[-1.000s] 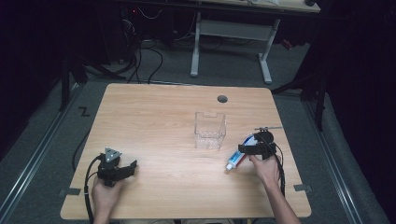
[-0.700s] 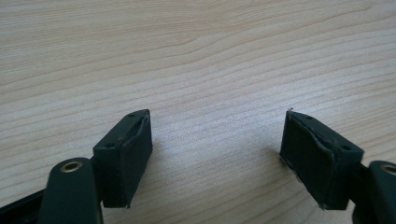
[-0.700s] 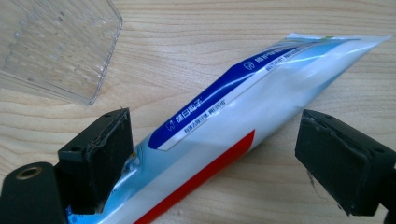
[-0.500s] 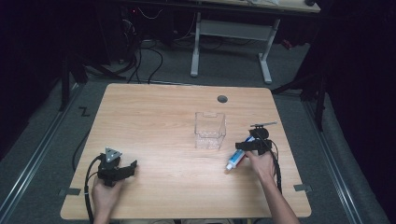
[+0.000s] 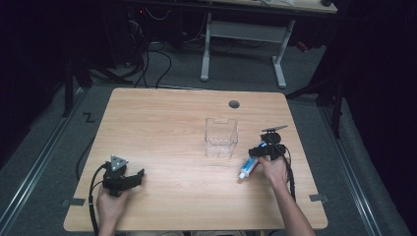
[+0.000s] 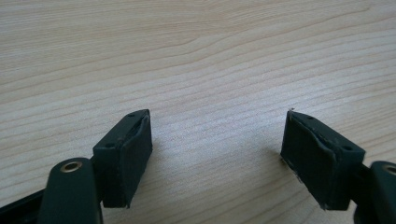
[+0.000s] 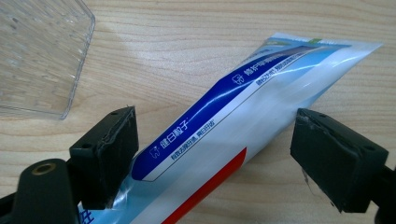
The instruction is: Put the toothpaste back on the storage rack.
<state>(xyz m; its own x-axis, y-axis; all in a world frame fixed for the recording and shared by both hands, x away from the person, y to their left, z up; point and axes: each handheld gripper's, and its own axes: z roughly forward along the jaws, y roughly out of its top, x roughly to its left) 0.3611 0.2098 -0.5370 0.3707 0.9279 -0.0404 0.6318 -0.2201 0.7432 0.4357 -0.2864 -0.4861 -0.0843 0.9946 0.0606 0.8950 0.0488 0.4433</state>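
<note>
Blue, white and red, the tube is lying flat on the table, just right of the clear box and not touching it. In the high view the tube is sitting slantwise, one end pointing toward the table's near edge, the other running under the right gripper.

In the right gripper view the right gripper is straddling the tube with its jaws standing wide. They have just been closing a little, with the tube between them. The left pad is sitting at or against the tube's edge, while the right pad is standing clear of it with bare wood showing in the gap. So I am reading this as no grip yet: the tube is not being lifted and is resting on the wood.

The box is standing upright and looks empty, as far as its clear walls are letting me tell.

The left gripper is resting well apart at the table's near left, jaws wide and holding nothing, bare wood between its pads.

As I judge it, the work is only starting: the approach is made, while the closing, the lifting and, likely, the carrying to the box are all waiting
</note>
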